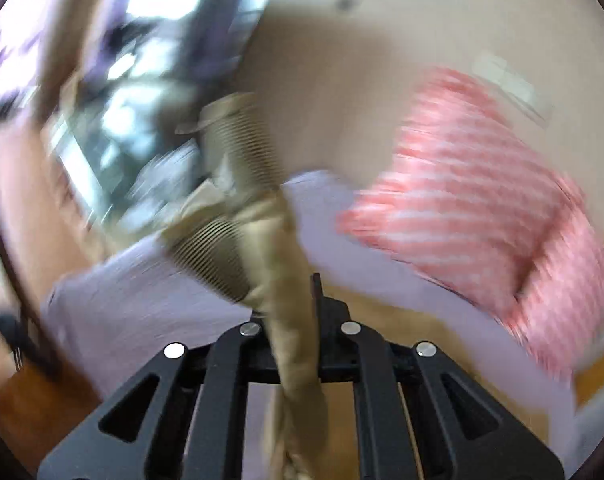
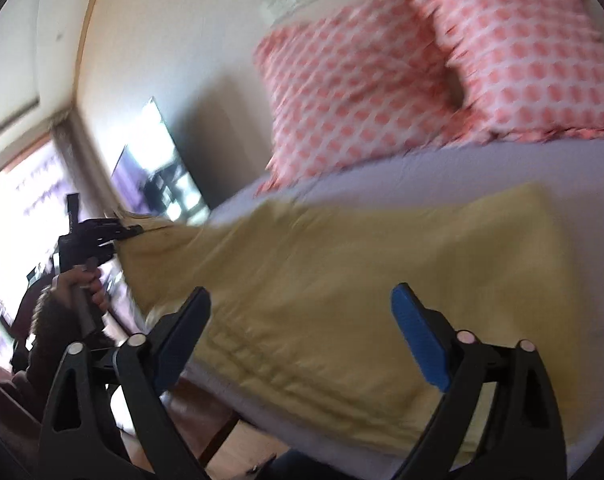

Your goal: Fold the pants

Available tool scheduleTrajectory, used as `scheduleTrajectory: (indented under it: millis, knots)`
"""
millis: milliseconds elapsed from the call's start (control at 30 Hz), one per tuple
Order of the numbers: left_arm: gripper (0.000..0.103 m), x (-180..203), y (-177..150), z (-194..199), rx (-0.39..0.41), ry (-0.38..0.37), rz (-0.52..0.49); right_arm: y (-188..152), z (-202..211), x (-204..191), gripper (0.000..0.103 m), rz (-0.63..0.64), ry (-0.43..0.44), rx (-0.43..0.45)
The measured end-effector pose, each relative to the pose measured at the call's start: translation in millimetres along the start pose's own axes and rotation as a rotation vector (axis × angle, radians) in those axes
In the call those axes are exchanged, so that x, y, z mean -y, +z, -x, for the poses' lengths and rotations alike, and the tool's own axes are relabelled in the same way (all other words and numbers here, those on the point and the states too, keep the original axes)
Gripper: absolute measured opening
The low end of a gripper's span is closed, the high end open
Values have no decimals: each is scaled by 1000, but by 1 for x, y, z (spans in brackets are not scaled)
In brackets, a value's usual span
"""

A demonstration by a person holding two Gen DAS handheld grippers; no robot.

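Note:
The tan pants point(image 2: 342, 280) lie spread on the lavender bed sheet point(image 2: 502, 168), one end lifted at the left. My left gripper point(image 1: 294, 320) is shut on a bunched fold of the pants point(image 1: 278, 248), which hang stretched away from it; it also shows in the right wrist view point(image 2: 130, 232), held by a hand, pinching the pants' raised end. My right gripper point(image 2: 302, 320) is open and empty, its blue-padded fingers point(image 2: 418, 336) spread above the near edge of the pants. The left wrist view is motion blurred.
Two pink-and-white patterned pillows point(image 2: 382, 80) lean at the head of the bed against a cream wall. A bright window point(image 2: 26, 208) and a dark screen point(image 2: 158, 168) are at the left. Wooden floor point(image 2: 206, 440) lies beside the bed's near edge.

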State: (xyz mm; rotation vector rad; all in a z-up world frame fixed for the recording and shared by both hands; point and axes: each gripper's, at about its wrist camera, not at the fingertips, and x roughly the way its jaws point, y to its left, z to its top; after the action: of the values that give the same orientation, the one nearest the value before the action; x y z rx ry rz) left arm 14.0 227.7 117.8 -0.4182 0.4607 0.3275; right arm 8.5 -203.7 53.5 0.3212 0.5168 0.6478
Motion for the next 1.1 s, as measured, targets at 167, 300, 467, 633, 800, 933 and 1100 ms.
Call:
scheduleTrajectory:
  millis: [167,300,467,633,800,933,1100]
  knots:
    - [10,179,-42,34,17,-309,-493,13,51,54,97,-181,-101,144]
    - [11,270,-138,46,-90,-550,-818,10,88,95,97,-345,-143,225]
    - [11,298,-231,38,-212,-584,-1035,4,92,128,97,-479,-120,167]
    - [11,294,-226,58,-133,-593,-996,12,68,139,96,-502,-84,79]
    - [17,303,-255,54,-172,-572,-1060,26,40,135,86,-442,-103,-11]
    - [33,281,-235,69,-240,-740,-978,28,13,135,65,-386,-145,-118]
    - [72,203,-149,57,-277,-756,-691,26,3,134,50,-313,-184,-142]
